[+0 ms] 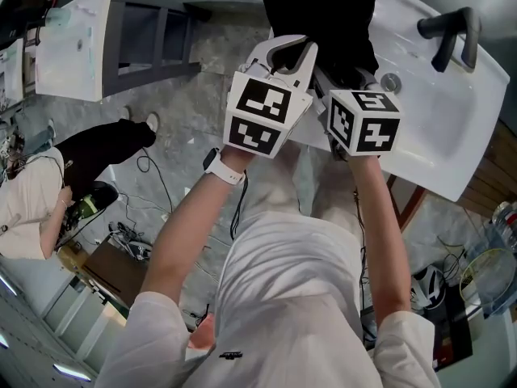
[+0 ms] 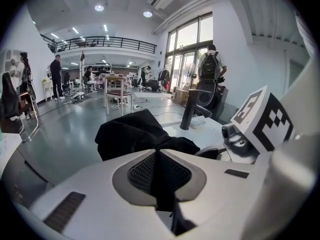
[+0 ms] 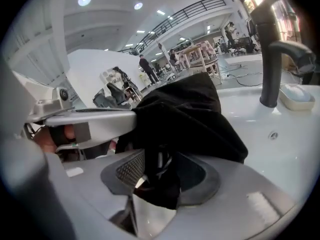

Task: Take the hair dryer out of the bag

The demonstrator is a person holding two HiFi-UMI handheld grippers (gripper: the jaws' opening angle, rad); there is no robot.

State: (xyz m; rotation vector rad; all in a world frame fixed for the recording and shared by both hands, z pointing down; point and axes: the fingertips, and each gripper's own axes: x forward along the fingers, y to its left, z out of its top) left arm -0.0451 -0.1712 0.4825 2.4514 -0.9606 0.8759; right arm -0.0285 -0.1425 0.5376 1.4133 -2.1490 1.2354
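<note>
A black cloth bag (image 1: 319,14) sits on the white sink counter (image 1: 452,160), in front of both grippers. My left gripper (image 1: 289,51) is shut on a thin fold of the bag (image 2: 130,131), and the cloth runs as a dark strip between the left gripper's (image 2: 159,156) pads. My right gripper (image 1: 346,83) is beside it on the right, its tips at the bag's near edge. In the right gripper view the bag (image 3: 190,119) bunches loosely into the wide gap of the right gripper (image 3: 160,171), whose jaws stand open. No hair dryer shows in any view.
A dark faucet (image 1: 448,35) stands at the back of the basin (image 1: 420,120), with a drain (image 1: 390,82) close to my right gripper. A soap dish (image 3: 297,96) lies beside the faucet (image 3: 272,59). A person (image 1: 32,200) sits on the floor at left, near cables (image 1: 129,237).
</note>
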